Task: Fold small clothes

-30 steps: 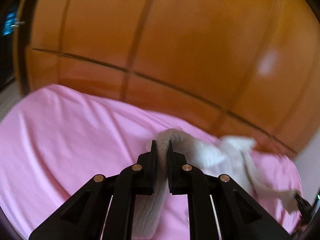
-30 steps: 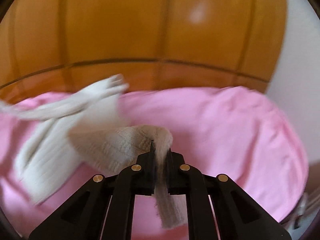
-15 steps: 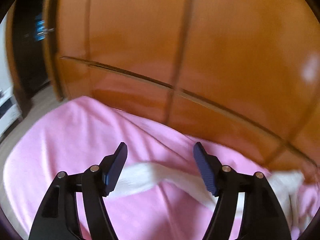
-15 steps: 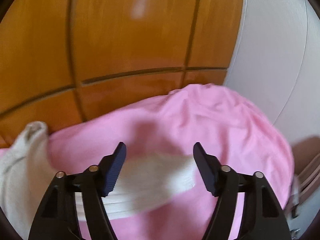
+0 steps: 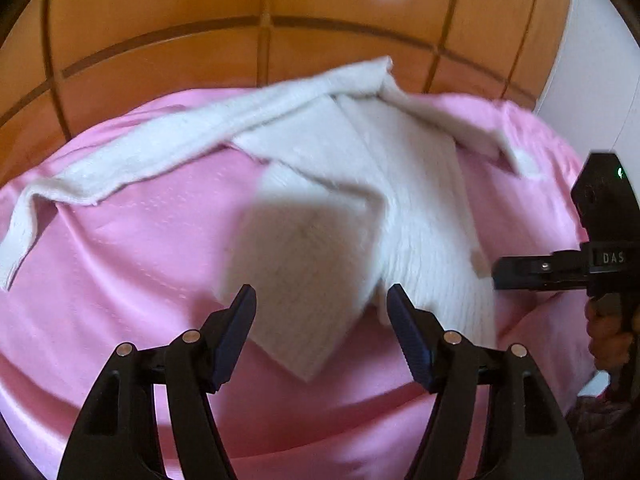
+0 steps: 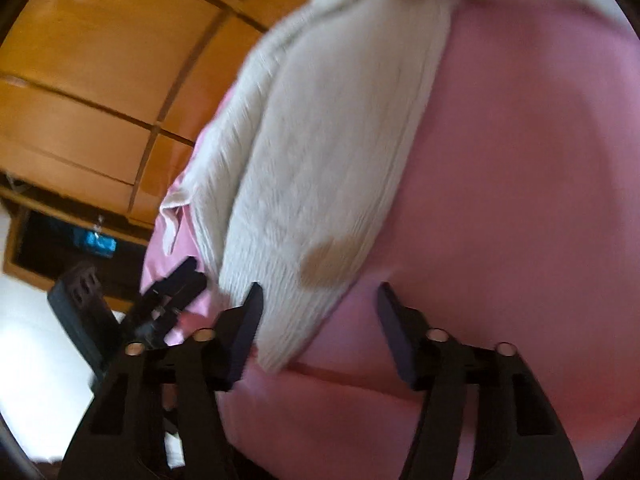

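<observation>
A small white knit garment (image 5: 360, 184) lies on the pink sheet (image 5: 132, 248), body partly folded, one sleeve stretched out to the left and one to the right. My left gripper (image 5: 320, 312) is open and empty, just short of the garment's near folded corner. My right gripper (image 6: 320, 312) is open and empty over the garment's hem (image 6: 304, 208), near a tan patch (image 6: 328, 260). The right gripper also shows at the right edge of the left wrist view (image 5: 560, 268). The left gripper shows at lower left of the right wrist view (image 6: 168, 300).
An orange wooden panelled wall (image 5: 260, 12) stands behind the bed. A white wall (image 5: 588, 80) is at far right. In the right wrist view a dark opening (image 6: 80, 248) sits below the wood panels. The pink sheet (image 6: 520, 200) extends around the garment.
Both grippers were shut on the garment a second ago, then opened and let it drop. Both have since swung back toward the garment, which now lies spread on the sheet.
</observation>
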The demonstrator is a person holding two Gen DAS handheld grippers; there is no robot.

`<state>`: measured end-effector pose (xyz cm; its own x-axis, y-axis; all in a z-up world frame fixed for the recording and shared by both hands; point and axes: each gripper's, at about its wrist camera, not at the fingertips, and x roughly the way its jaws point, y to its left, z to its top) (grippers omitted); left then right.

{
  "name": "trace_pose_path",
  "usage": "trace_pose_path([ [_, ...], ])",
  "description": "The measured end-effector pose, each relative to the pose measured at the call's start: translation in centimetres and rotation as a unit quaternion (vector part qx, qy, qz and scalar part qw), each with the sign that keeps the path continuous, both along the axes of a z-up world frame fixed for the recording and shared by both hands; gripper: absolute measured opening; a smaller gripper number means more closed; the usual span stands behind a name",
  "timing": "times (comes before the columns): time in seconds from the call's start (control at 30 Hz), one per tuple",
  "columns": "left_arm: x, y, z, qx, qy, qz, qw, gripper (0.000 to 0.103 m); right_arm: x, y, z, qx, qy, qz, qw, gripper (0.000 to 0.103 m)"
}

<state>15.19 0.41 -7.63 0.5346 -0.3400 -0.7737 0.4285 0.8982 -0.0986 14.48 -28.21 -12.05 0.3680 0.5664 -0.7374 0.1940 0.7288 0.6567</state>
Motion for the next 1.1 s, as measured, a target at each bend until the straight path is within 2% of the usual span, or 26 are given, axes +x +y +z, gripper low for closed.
trace_pose_path([
  [0.03,0.0,-0.4,-0.5,0.011,0.000,0.008,0.9999,0.063,0.3,0.3,-0.2,0.001,-0.003,-0.008,1.000,0.043],
  [0.07,0.6,-0.2,-1.1,0.002,0.015,0.022,0.9997,0.047,0.7,0.5,-0.3,0.008,-0.008,-0.011,1.000,0.038],
  [0.1,1.2,0.3,-1.3,-0.012,0.029,0.030,0.9991,0.040,1.1,0.8,-0.3,0.015,-0.008,-0.007,1.000,0.030],
  [0.13,1.8,0.9,-1.5,-0.032,0.047,0.045,0.9974,0.027,1.4,1.3,-0.3,0.010,-0.009,-0.001,1.000,0.021],
  [0.17,2.2,1.5,-1.5,-0.049,0.055,0.064,0.9952,0.005,1.8,1.6,0.0,-0.002,-0.012,0.007,1.000,0.014],
  [0.2,2.4,1.9,-1.9,-0.057,0.060,0.077,0.9936,0.006,2.1,1.8,0.5,-0.017,-0.018,0.012,1.000,0.007],
  [0.27,2.2,2.8,-1.2,-0.079,0.066,0.104,0.9892,0.005,2.4,2.0,2.4,-0.039,-0.042,0.016,0.998,0.006],
  [0.33,1.8,4.9,1.2,-0.124,0.061,0.113,0.9839,0.005,2.4,2.3,5.5,-0.063,-0.086,0.022,0.994,0.005],
  [0.47,0.6,7.7,6.8,-0.178,0.030,0.118,0.9765,0.004,1.3,1.0,14.3,-0.114,-0.191,0.021,0.975,0.005],
  [0.6,-2.1,10.5,12.4,-0.220,-0.012,0.114,0.9687,0.004,-1.0,-2.5,21.4,-0.153,-0.267,-0.012,0.951,0.004],
  [0.67,-3.9,12.1,14.7,-0.235,-0.028,0.117,0.9645,0.004,-2.1,-3.6,23.8,-0.162,-0.292,-0.033,0.942,0.004],
  [0.77,-6.2,13.3,16.2,-0.243,-0.036,0.119,0.9620,0.004,-4.5,-5.7,25.4,-0.170,-0.304,-0.053,0.936,0.004],
  [0.87,-9.2,14.6,15.2,-0.225,-0.022,0.131,0.9653,0.004,-6.9,-7.4,24.2,-0.199,-0.277,-0.054,0.939,0.004],
  [0.93,-10.7,15.4,13.2,-0.221,0.006,0.141,0.9650,0.004,-8.7,-9.0,21.3,-0.204,-0.224,-0.058,0.951,0.004],
  [1.0,-12.3,15.8,9.1,-0.219,0.055,0.157,0.9615,0.004,-10.1,-9.8,17.7,-0.201,-0.170,-0.056,0.963,0.004],
  [1.03,-12.8,15.6,7.2,-0.217,0.076,0.164,0.9593,0.004,-10.7,-10.2,16.5,-0.207,-0.147,-0.055,0.966,0.004],
  [1.1,-13.7,15.1,3.0,-0.197,0.126,0.180,0.9554,0.004,-11.7,-10.2,12.0,-0.216,-0.082,-0.054,0.971,0.004],
])
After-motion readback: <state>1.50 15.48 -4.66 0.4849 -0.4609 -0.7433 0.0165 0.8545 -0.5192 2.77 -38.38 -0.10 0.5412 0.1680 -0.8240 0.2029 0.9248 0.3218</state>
